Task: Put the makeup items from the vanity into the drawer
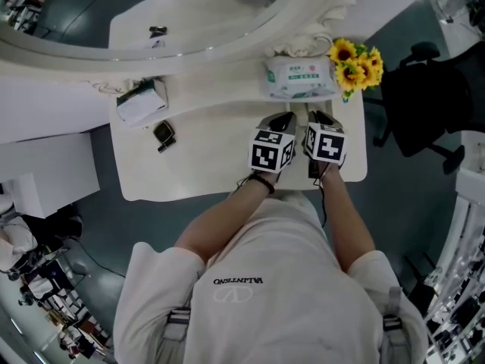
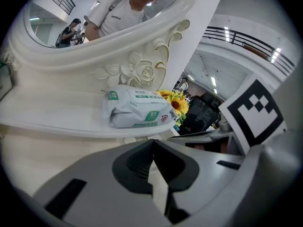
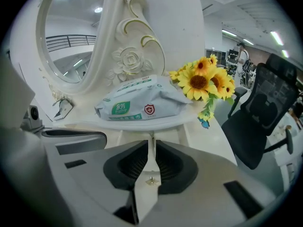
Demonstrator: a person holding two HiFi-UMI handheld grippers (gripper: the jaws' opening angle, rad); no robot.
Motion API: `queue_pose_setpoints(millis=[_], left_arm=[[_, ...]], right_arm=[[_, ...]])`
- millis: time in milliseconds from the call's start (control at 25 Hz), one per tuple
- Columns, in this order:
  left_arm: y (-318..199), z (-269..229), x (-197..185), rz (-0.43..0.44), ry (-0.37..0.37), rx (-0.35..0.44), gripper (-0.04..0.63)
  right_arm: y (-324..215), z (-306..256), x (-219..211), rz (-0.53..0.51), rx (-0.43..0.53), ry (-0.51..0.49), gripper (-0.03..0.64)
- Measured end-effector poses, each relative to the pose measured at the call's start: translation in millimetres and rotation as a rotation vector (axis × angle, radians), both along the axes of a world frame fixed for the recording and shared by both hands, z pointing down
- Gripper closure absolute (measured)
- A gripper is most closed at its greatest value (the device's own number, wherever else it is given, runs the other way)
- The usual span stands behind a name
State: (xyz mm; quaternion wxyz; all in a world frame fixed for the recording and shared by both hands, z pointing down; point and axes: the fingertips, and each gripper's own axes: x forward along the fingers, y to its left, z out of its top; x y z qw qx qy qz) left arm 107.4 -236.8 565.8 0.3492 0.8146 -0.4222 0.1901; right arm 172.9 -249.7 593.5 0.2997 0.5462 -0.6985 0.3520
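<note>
On the white vanity, a small dark makeup compact lies at the left, with a white and green box just behind it. Both grippers hover side by side over the vanity's right half, far from those items. My left gripper is shut with nothing in it. The jaws of my right gripper stand a thin slit apart. A small gold drawer knob shows through that slit, and the pads do not visibly press on it.
A pack of wet wipes lies on the raised shelf ahead of the grippers, with sunflowers to its right. The ornate oval mirror rises behind. A black office chair stands right of the vanity.
</note>
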Motion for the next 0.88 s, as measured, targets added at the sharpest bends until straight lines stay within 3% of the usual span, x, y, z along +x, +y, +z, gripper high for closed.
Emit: queue_pose_setpoints(millis=[160, 400, 640, 880], left_arm=[[2.3, -4.5, -2.3, 0.001, 0.0, 0.022, 0.595], [9.4, -19.1, -15.9, 0.005, 0.009, 0.082, 0.595], [18.9, -49.4, -58.0, -0.008, -0.004, 0.213, 0.595], [27.4, -91.6, -108.7, -0.05, -0.043, 0.396, 0.595]], right_arm=[[4.0, -9.0, 8.9, 0.029, 0.045, -0.007, 0.606], [9.2, -29.7, 12.8, 0.049, 0.109, -0.037, 0.607], [10.4, -69.3, 13.1, 0.036, 0.251, -0.065, 0.607], [12.6, -117.8, 4.5, -0.01, 0.429, -0.108, 0.607]])
